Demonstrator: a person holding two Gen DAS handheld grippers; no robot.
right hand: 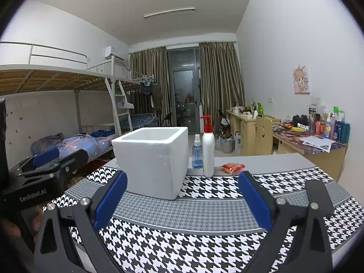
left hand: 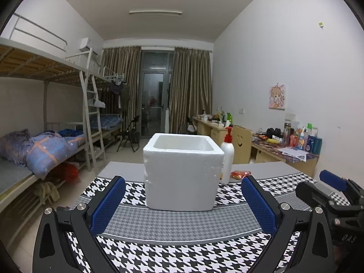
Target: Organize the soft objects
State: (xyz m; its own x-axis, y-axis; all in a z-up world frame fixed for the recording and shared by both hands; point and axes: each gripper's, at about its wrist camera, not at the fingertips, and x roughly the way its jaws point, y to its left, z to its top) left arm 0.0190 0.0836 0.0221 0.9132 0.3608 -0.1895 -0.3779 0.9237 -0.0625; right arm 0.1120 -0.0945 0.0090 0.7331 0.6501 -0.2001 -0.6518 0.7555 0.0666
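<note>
A white foam box (left hand: 182, 173) stands open-topped on the houndstooth cloth (left hand: 182, 254); it also shows in the right wrist view (right hand: 152, 161). A small red-orange soft packet (left hand: 240, 174) lies behind it to the right, also in the right wrist view (right hand: 233, 168). My left gripper (left hand: 183, 204) is open and empty, just in front of the box. My right gripper (right hand: 182, 201) is open and empty, in front of the box's right corner. Each gripper shows at the other view's edge: the right gripper (left hand: 334, 182) and the left gripper (right hand: 47, 159).
A white pump bottle (right hand: 208, 150) with a red top and a small blue spray bottle (right hand: 197, 151) stand right of the box. The pump bottle also shows in the left wrist view (left hand: 227, 157). Bunk beds (left hand: 45, 150) are left; cluttered desks (left hand: 284, 145) are right.
</note>
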